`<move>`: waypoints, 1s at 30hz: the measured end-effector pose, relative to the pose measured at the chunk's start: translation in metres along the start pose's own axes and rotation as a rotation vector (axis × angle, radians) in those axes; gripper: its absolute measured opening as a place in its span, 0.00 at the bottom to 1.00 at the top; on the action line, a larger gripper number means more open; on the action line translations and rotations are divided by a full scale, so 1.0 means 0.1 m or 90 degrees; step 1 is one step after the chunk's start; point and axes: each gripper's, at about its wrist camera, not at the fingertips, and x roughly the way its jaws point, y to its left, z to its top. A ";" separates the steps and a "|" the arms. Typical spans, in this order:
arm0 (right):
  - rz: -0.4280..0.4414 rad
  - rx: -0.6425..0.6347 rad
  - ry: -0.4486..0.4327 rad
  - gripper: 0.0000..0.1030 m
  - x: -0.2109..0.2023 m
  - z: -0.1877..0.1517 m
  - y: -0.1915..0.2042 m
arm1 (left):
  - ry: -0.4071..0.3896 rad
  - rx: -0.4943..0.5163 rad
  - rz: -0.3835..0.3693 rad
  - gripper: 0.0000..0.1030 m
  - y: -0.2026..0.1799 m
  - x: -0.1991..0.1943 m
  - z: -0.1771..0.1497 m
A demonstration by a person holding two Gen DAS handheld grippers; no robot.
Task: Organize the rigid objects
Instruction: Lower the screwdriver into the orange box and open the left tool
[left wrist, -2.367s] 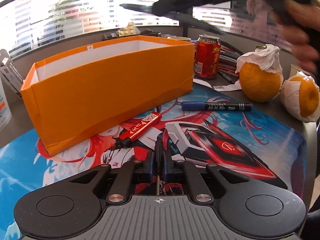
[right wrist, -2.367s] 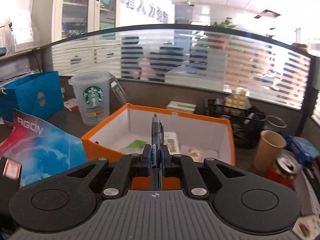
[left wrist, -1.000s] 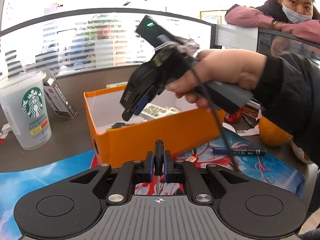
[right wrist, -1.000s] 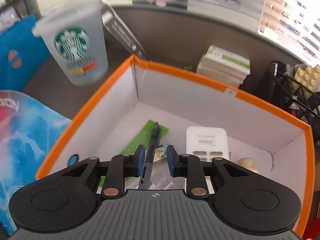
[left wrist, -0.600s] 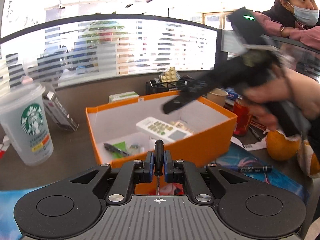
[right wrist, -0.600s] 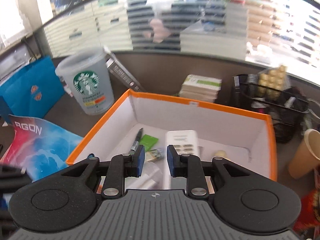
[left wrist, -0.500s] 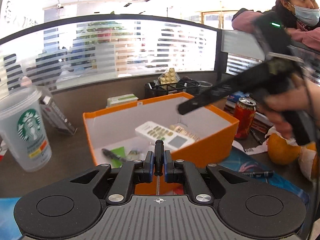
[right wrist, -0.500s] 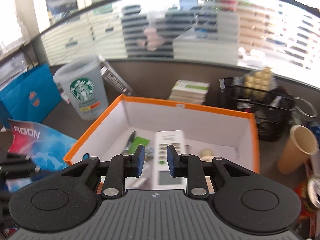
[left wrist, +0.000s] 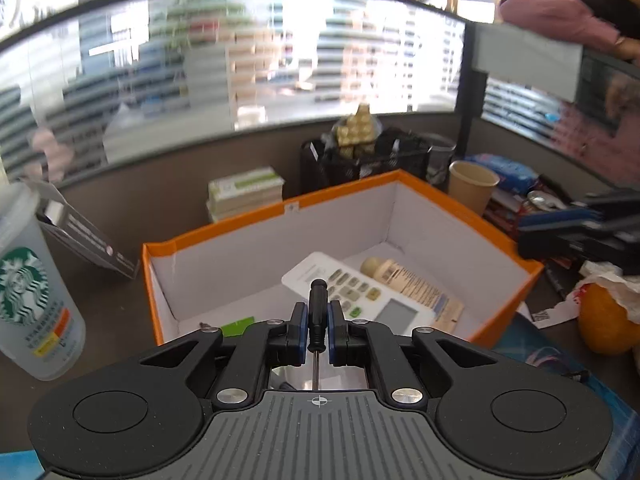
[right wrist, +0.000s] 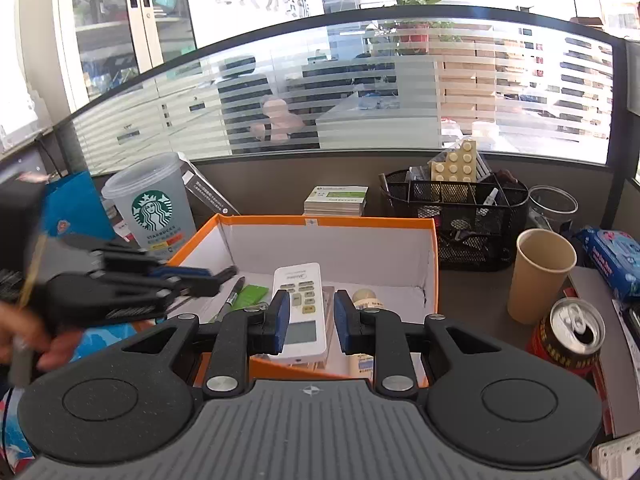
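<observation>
1. Left wrist view: close above the near-left corner of the orange box (left wrist: 460, 208), facing down into it past the left gripper (left wrist: 318, 328).
2. Right wrist view: slightly farther back, level, ahead of the right gripper (right wrist: 308, 320).
3. Shared: box interior, remote (right wrist: 302, 300); likely the paper cup (left wrist: 472, 184).
</observation>
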 end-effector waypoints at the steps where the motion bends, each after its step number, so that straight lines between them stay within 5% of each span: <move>1: 0.001 0.002 -0.001 0.22 -0.02 -0.03 -0.02 | 0.013 0.001 0.001 0.08 0.01 0.07 0.02; 11: 0.010 0.034 0.009 0.22 0.03 -0.25 -0.17 | 0.091 0.016 -0.006 0.08 -0.07 0.55 0.07; 20: 0.029 0.029 0.018 0.22 0.06 -0.39 -0.11 | 0.090 0.039 0.012 0.09 -0.17 0.62 0.09; 26: 0.022 0.010 0.017 0.24 -0.08 -0.45 -0.02 | 0.058 0.051 0.039 0.16 -0.18 0.48 0.11; 30: 0.020 -0.006 0.018 0.26 -0.19 -0.50 0.06 | 0.011 0.054 0.055 0.36 -0.18 0.27 0.13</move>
